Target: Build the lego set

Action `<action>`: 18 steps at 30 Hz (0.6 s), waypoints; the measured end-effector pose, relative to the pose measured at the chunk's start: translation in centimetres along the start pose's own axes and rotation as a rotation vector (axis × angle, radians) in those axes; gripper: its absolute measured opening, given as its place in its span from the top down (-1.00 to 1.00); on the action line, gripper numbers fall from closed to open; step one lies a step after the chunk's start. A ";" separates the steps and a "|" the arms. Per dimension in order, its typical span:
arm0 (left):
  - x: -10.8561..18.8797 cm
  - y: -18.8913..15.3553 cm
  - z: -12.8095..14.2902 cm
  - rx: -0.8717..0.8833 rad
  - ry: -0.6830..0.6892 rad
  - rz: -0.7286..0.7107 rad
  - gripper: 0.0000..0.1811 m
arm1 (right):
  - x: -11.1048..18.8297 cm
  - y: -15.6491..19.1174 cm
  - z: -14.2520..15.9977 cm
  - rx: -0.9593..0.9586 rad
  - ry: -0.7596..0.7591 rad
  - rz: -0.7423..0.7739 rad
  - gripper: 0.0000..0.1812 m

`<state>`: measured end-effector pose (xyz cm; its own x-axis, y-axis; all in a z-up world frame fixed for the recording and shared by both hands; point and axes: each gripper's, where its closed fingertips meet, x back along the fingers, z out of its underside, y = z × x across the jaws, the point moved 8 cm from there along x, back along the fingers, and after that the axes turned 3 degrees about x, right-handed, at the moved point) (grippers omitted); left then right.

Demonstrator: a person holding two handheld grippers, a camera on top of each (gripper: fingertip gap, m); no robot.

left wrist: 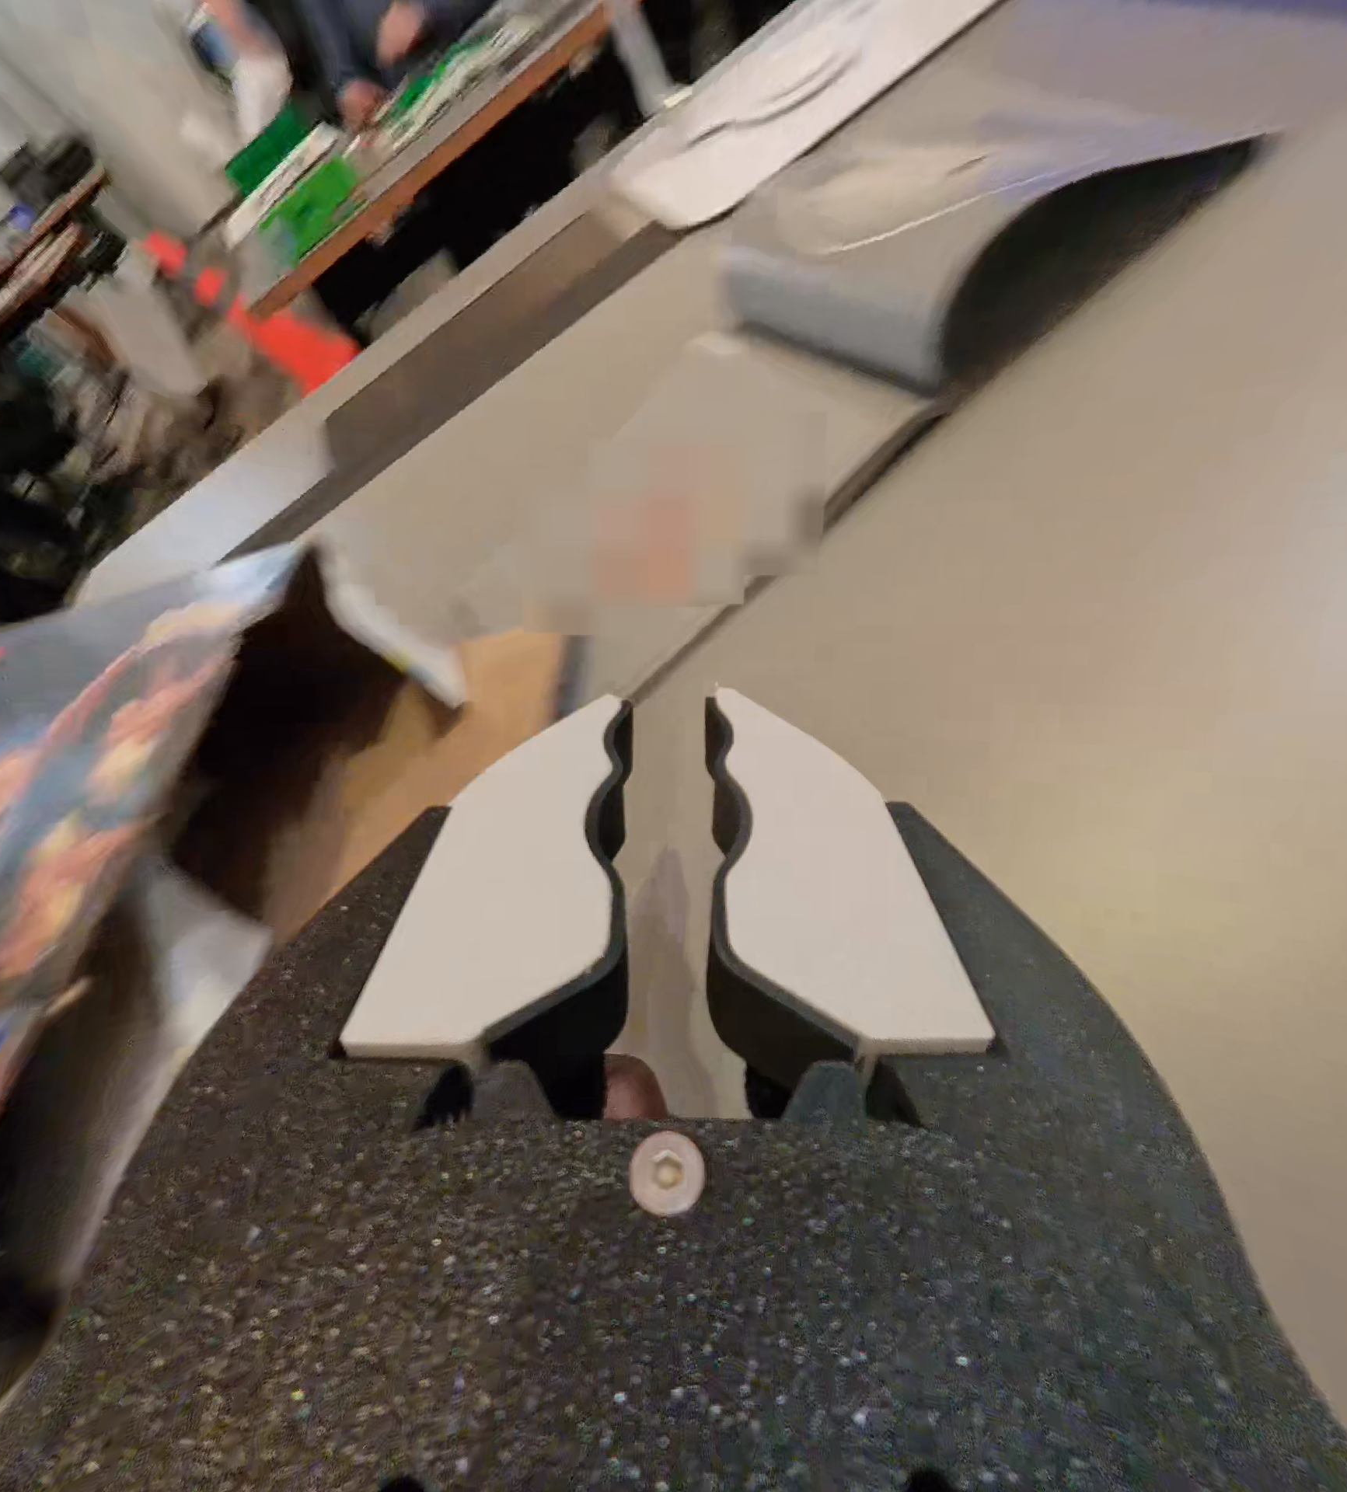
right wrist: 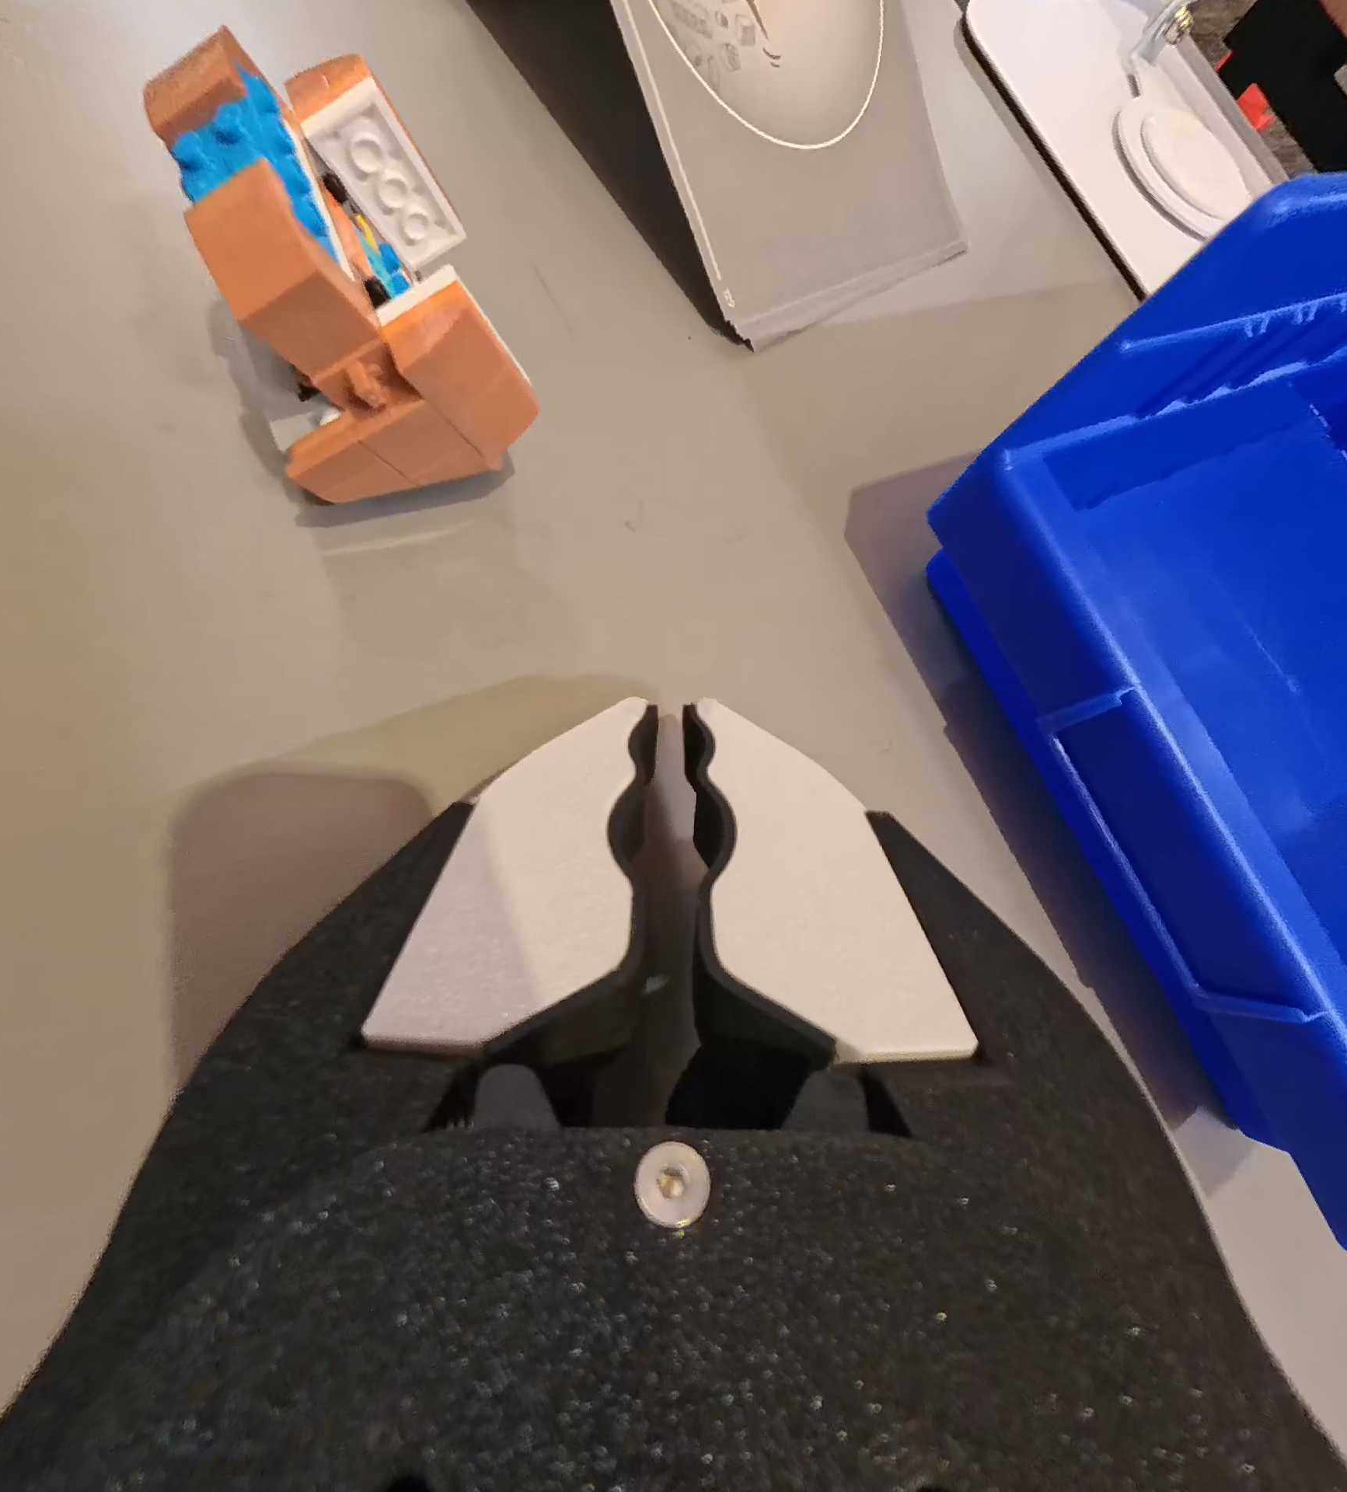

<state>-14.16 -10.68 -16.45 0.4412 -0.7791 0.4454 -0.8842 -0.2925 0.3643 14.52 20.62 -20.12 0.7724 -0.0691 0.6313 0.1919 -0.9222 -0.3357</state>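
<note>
While we hold our right hand-held gripper (right wrist: 670, 710) low over the grey surface (right wrist: 88, 630), its white fingers sit nearly pressed together with only a thin slit between the tips and nothing pinched. Ahead and to the left stands the partly built lego model (right wrist: 331, 282), orange-brown shells around blue and white bricks, resting on the surface well apart from the fingers. Beyond it lies a grey instruction booklet (right wrist: 807, 210) with fine print too small for us to read, and a blue plastic bin (right wrist: 1187, 686) sits close on the right, with faint embossed marks on its wall we cannot make out. Our left hand-held gripper (left wrist: 666, 702) hovers with a narrow gap between its fingers, gripping nothing. Left of it is the colourful lego box (left wrist: 64, 807), too blurred to read, and the booklet (left wrist: 936, 266) lies farther off.
</note>
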 end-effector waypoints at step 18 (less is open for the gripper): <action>-2.4 11.3 4.9 -0.076 0.787 -0.458 0.71 | 0.3 0.5 0.1 0.017 -0.009 -0.038 0.98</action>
<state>-25.95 -14.82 -17.45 0.7486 0.0151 0.6628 -0.5966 -0.4208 0.6834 14.93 20.17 -20.14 0.7695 -0.0307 0.6379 0.2313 -0.9177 -0.3231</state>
